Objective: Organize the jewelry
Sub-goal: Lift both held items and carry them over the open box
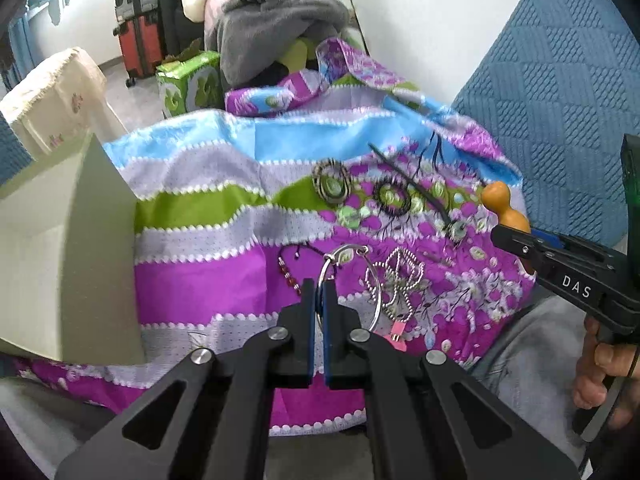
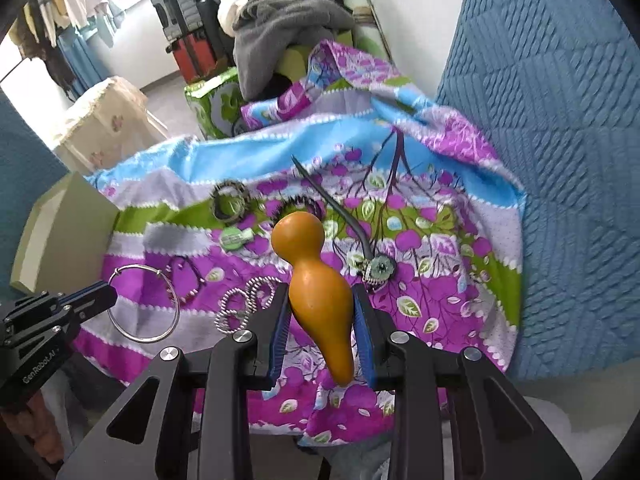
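Closest to my left camera, the left gripper (image 1: 319,292) is pinched nearly shut on a thin silver hoop (image 1: 347,286), the wire caught between the blue pads while the ring stands up over the cloth. On my other side the right gripper (image 2: 320,300) sits partly open around an orange gourd-shaped piece (image 2: 316,292) — its wide body is held between the two pads, its narrow end pointing back toward me and its round knob forward.

Just past the fingers, a silver bead chain (image 1: 394,276) lies looped on the patterned cloth (image 1: 200,280), with a red beaded cord (image 1: 289,272) beside it to the left. Farther out sit a braided ring (image 1: 331,186), a dark bristly ring (image 1: 393,196) and a long dark pin with a green ornament (image 1: 456,230) at its end.

A pale open box (image 1: 60,240) stands at the cloth's left edge; I cannot see inside it, so I cannot tell whether anything is stored there. Judging by how much is scattered, the sorting looks early — two pieces are in hand, and at least five lie loose waiting to be gathered.
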Demonstrator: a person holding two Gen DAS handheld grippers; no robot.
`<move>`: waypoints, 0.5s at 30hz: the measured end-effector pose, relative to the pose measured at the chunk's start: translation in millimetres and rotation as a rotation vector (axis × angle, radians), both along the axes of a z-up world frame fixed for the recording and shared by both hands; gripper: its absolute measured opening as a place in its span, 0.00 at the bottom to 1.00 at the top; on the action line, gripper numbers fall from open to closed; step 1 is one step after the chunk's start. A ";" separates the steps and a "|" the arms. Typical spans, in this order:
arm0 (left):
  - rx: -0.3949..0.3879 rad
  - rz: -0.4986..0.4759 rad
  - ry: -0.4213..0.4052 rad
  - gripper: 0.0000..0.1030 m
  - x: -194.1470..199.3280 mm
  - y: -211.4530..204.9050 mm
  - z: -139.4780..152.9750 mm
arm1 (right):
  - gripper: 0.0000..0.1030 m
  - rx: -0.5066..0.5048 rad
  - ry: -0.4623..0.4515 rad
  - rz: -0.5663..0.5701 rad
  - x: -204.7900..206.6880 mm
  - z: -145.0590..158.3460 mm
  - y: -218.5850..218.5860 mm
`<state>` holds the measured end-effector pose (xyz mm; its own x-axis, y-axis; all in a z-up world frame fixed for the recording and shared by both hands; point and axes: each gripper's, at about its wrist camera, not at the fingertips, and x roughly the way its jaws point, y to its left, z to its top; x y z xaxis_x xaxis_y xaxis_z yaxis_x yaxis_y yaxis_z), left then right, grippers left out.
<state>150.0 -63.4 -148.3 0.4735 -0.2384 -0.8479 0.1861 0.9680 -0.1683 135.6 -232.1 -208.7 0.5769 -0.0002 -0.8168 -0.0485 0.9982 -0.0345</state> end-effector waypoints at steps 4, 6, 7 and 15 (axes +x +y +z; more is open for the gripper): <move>-0.014 0.033 -0.050 0.01 -2.7 15.2 30.1 | 0.26 0.001 -0.050 0.012 -5.9 30.5 12.8; -0.016 0.054 -0.078 0.01 -4.7 24.6 45.4 | 0.26 0.004 -0.075 0.018 -7.5 44.1 20.9; -0.023 0.069 -0.091 0.01 -4.7 31.3 54.6 | 0.26 0.006 -0.089 0.023 -8.1 52.8 25.9; -0.040 0.178 -0.204 0.01 -7.3 83.7 119.6 | 0.26 0.017 -0.188 0.111 -5.8 114.8 86.8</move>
